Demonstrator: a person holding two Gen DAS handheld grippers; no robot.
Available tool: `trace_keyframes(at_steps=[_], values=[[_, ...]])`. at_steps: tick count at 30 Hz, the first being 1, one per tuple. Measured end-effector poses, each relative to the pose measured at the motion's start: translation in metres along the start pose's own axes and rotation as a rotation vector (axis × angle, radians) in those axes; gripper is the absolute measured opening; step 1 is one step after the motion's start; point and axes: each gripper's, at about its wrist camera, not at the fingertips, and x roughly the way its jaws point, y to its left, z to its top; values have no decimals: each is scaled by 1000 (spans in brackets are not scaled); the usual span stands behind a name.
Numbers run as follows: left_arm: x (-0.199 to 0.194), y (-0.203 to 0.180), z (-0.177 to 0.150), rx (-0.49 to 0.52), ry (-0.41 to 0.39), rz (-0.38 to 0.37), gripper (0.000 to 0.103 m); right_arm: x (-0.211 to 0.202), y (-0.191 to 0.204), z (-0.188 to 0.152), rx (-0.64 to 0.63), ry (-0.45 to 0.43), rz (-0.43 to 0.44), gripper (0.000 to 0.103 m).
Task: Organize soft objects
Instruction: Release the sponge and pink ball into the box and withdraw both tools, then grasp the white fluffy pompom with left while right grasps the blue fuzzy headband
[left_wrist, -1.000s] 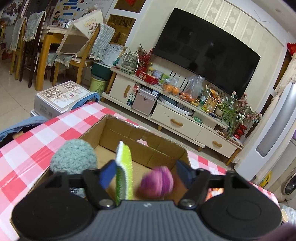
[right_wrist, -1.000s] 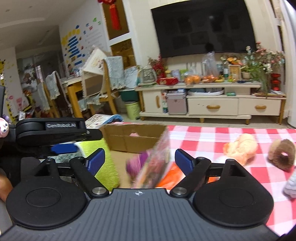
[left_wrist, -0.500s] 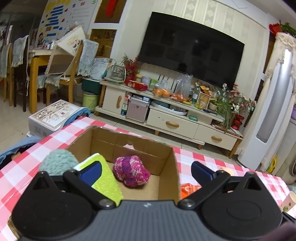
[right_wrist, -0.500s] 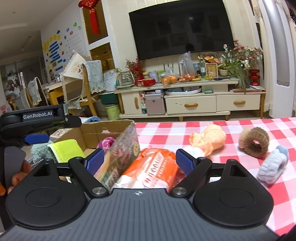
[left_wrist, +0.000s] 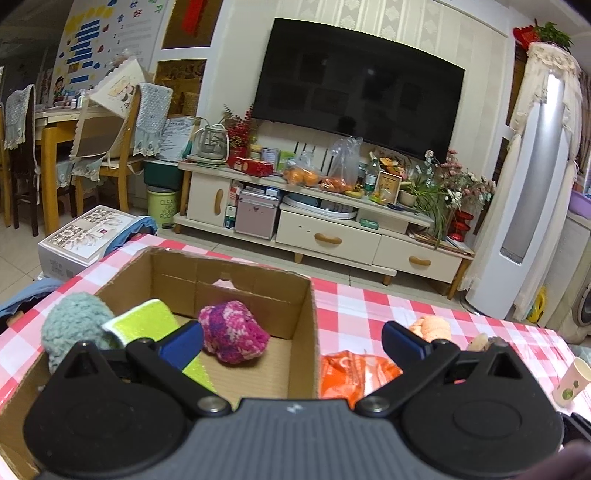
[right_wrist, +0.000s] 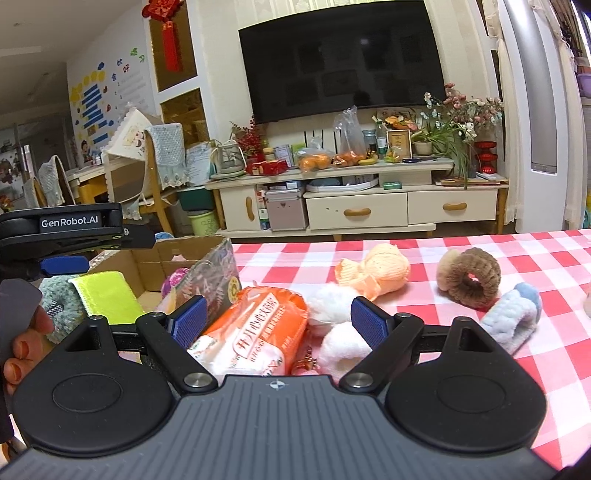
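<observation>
The cardboard box (left_wrist: 221, 295) sits at the worktop's (right_wrist: 498, 251) left end as the collecting place. It already holds a pink-purple yarn ball (left_wrist: 232, 338) on its floor, a lime-green sponge (left_wrist: 147, 325) leaning at about nine o'clock of the ball, and a grey-green woolly ball (left_wrist: 74, 328) further out against the left wall.

The left claw (left_wrist: 291, 343) hangs over the box's near edge with its jaws spread wide and nothing between them, probably having let go.

Just beyond the box's right wall, at three o'clock, lies an orange packet (right_wrist: 255, 332). The right claw (right_wrist: 277, 321) stands open around it without the pads pressing, likely lining up a pickup.

Further toward two o'clock the unsorted soft things wait on the red check cloth: white fluffy pieces (right_wrist: 332, 321), a peach knitted toy (right_wrist: 376, 271), a brown ring (right_wrist: 469, 278) and a pale blue band (right_wrist: 513, 317).
</observation>
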Motion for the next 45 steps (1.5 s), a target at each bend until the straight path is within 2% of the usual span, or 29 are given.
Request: trace_keyframes(at_steps=[13, 32, 45], values=[[-1, -32, -9, 66, 9, -51, 102, -11, -12, -10, 4, -4, -55, 103], [5, -88, -33, 226, 49, -107, 102, -27, -45, -21, 83, -14, -152, 103], [21, -133, -54, 299, 106, -147, 102, -20, -108, -26, 274, 12, -269, 103]])
